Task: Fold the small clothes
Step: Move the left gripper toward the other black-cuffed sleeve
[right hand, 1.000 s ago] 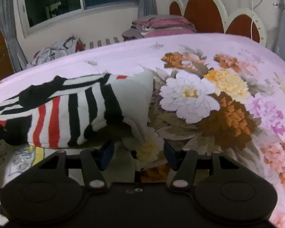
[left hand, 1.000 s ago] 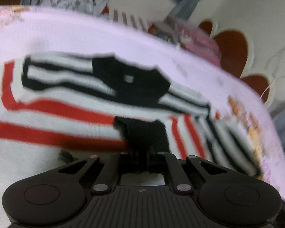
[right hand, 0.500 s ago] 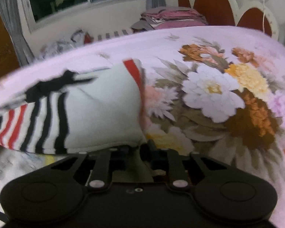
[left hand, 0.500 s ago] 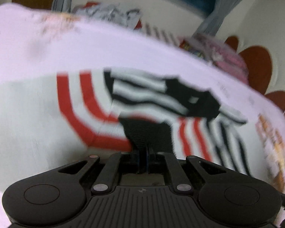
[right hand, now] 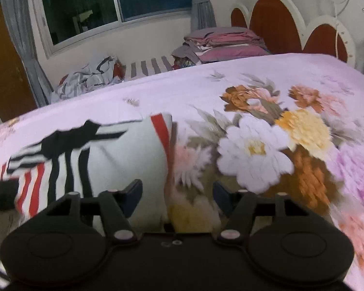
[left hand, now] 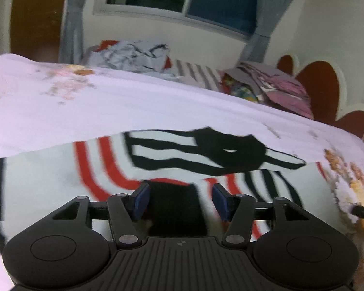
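Left gripper [left hand: 180, 201] and right gripper [right hand: 177, 197], both jaws spread wide.

A bed carries everything, spread with a pale lilac sheet [right hand: 230, 82] printed with big white, yellow, orange and pink flowers. A striped shirt [left hand: 172, 155], white with red and black bands, lies flat on the sheet. A stack of pink and grey linen [right hand: 225, 43] sits at the far edge.

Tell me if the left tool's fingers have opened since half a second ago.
Yes. The left tool was shut on the shirt's black cuff; now its fingers stand apart either side of it.
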Motion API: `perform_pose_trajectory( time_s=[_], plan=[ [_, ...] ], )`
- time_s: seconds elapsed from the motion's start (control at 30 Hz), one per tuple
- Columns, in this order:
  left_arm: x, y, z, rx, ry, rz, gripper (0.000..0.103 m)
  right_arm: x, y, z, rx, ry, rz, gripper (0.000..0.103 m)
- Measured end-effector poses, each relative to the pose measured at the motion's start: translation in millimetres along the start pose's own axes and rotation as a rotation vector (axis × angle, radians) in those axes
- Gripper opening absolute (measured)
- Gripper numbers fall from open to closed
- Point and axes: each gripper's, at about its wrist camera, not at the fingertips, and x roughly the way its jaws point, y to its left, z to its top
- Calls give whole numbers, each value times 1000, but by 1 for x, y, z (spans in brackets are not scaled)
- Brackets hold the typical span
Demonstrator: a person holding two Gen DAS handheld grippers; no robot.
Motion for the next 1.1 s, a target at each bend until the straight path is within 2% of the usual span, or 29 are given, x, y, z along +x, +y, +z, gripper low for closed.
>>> perform_pose_trajectory(
  time_s=[0.17,0.3,0.4,0.43,0.5,0.53,0.57,0.67,0.8,0.87,0.93,1.0,1.1],
  plan=[
    [34,-15,-2,12,48,1,55,56,3,29,54,39,49,56],
    [53,-18,-5,24,64,18,55,93,3,41,107,74,55,53],
    [64,-16,-13,28,98,25,55,115,2,45,159,122,93,30],
    [65,-17,-15,49,88,29,55,117,4,46,144,115,72,21],
    [66,-19,-16,68,85,34,55,116,8,47,78,72,-9,14],
    [65,-19,-16,65,86,34,55,118,7,45,46,53,-77,14],
    [65,-19,-15,60,87,34,55,121,3,43,42,51,-85,15],
    [59,-24,-11,57,102,45,55,116,16,47,-35,58,-95,15],
    [62,-21,-15,79,99,39,55,86,20,47,-16,-14,-71,24],
    [60,-22,-13,78,110,40,55,80,32,33,-77,8,-48,25],
    [55,-19,-9,32,126,28,55,89,38,22,-170,53,-98,29],
    [45,-11,-6,-25,139,8,55,84,32,23,-110,49,-102,31],
    [20,1,-6,-27,120,17,56,63,37,29,-76,12,-84,35]
  ],
)
